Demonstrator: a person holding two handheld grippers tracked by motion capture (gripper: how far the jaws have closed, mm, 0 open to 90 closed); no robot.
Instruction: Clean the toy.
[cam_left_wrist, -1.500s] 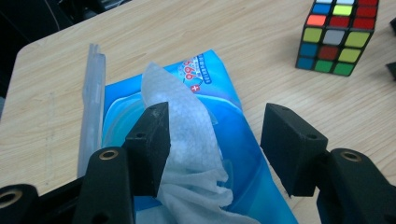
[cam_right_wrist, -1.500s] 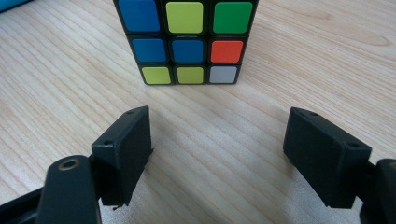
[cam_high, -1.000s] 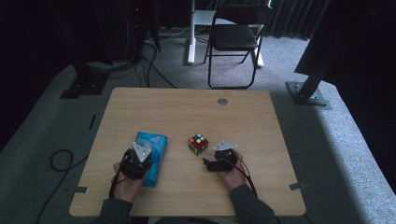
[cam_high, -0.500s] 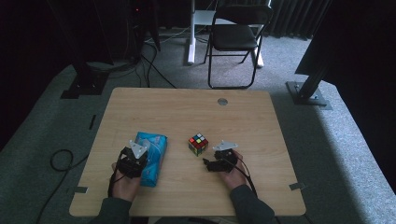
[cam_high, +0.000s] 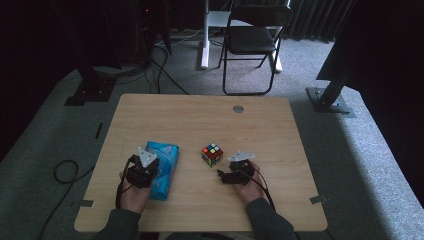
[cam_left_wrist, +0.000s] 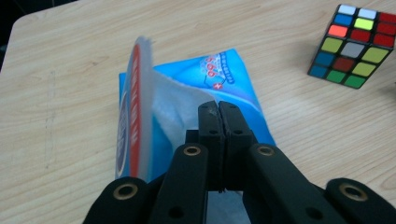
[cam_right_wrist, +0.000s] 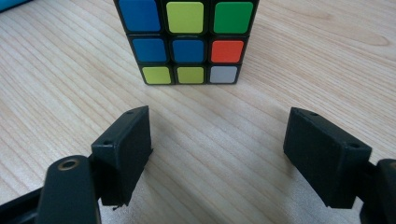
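A blue tissue pack lies on the wooden table at the near left. In the left gripper view its red-rimmed flap stands up and white tissue shows at the opening of the pack. My left gripper sits over the pack, its jaws pressed together on a fold of that tissue. A scrambled puzzle cube stands at mid-table. My right gripper rests just short of the cube, open, with bare wood between its jaws.
A round grey cap is set in the table near its far edge. A folding chair and a stand's legs are on the carpet beyond the table. Cables trail over the floor at the left.
My left gripper has edged slightly back toward the person over the tissue pack. The right gripper and the cube have stayed put.
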